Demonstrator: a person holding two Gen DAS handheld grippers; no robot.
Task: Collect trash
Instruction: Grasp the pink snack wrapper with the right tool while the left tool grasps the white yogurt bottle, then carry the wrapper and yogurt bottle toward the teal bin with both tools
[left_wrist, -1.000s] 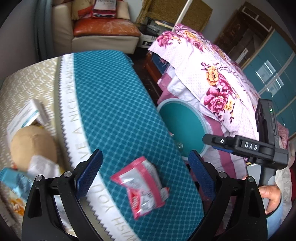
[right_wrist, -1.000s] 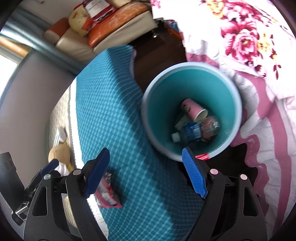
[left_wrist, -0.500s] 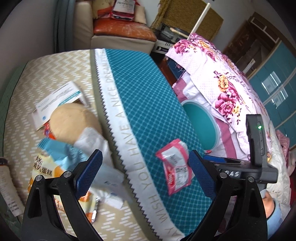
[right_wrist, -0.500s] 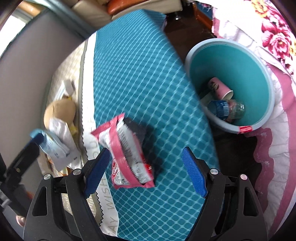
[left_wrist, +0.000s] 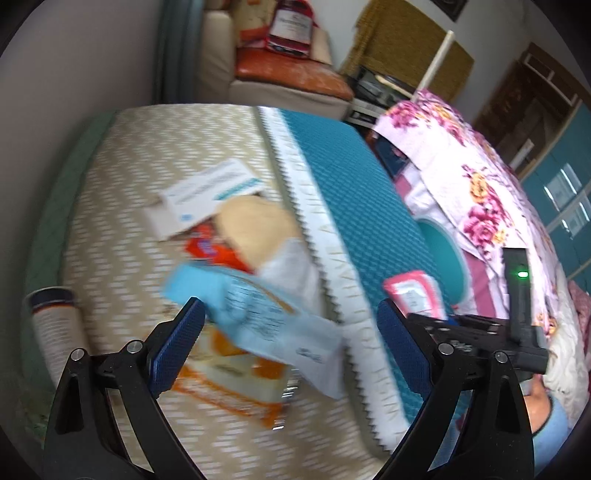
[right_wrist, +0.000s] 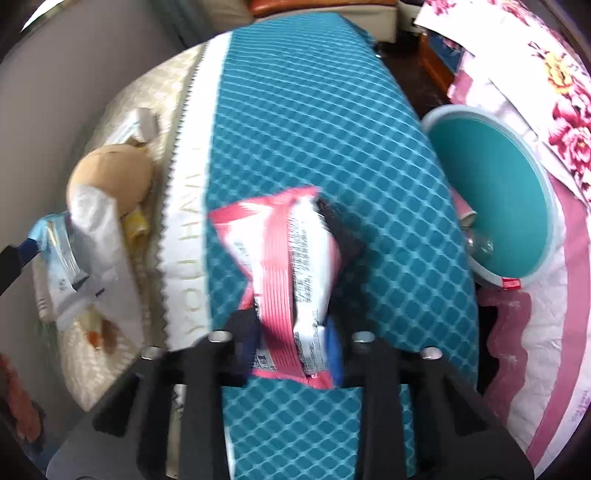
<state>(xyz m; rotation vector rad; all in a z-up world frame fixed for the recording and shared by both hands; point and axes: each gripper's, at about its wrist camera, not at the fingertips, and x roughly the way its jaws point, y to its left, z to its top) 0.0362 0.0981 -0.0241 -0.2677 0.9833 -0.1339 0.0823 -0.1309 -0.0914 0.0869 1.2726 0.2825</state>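
Our right gripper (right_wrist: 291, 343), wide open a second ago, is closing on the pink wrapper (right_wrist: 284, 266), ready for the bin (right_wrist: 517, 206); our left gripper (left_wrist: 288, 343) hangs open, empty.

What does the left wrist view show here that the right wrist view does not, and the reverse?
Left wrist only: the white box, the orange packet, and the open left gripper over the light blue wrapper.
Right wrist only: the right gripper closing on the pink wrapper, and the trash inside the teal bin.
Both: pink wrapper, bin, teal cloth, round tan object.
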